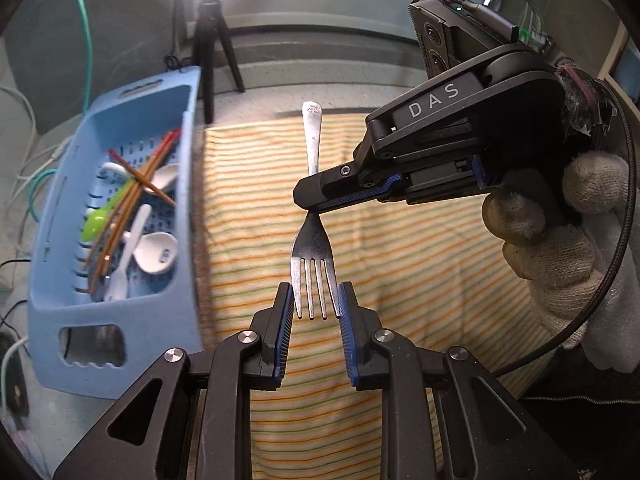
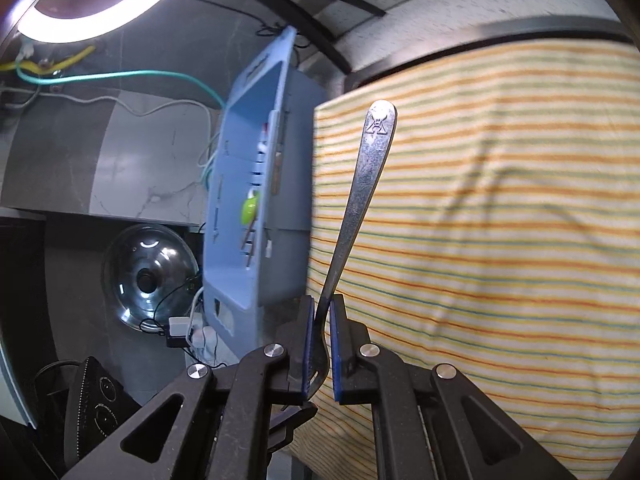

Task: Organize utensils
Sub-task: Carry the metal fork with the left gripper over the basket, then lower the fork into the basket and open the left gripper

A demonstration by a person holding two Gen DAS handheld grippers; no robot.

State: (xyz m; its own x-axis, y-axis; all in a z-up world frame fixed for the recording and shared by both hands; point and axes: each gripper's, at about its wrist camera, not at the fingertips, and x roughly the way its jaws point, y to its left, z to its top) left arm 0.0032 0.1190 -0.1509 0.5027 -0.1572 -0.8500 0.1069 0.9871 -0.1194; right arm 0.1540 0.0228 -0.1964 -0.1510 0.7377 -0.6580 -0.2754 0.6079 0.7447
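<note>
Fork held up between both grippers over the striped cloth.

At nine o'clock, the blue basket holds spoons and chopsticks. Centre, the left gripper pinches the fork by its tines, jaws narrow. From three o'clock the right gripper, in a gloved hand, clamps the fork's neck, above the cloth.

Striped cloth lying spread across the counter, black tripod standing behind it, ring light glowing overhead, teal cable trailing along the grey wall, glass lid leaning below, white plugs sitting nearby.
</note>
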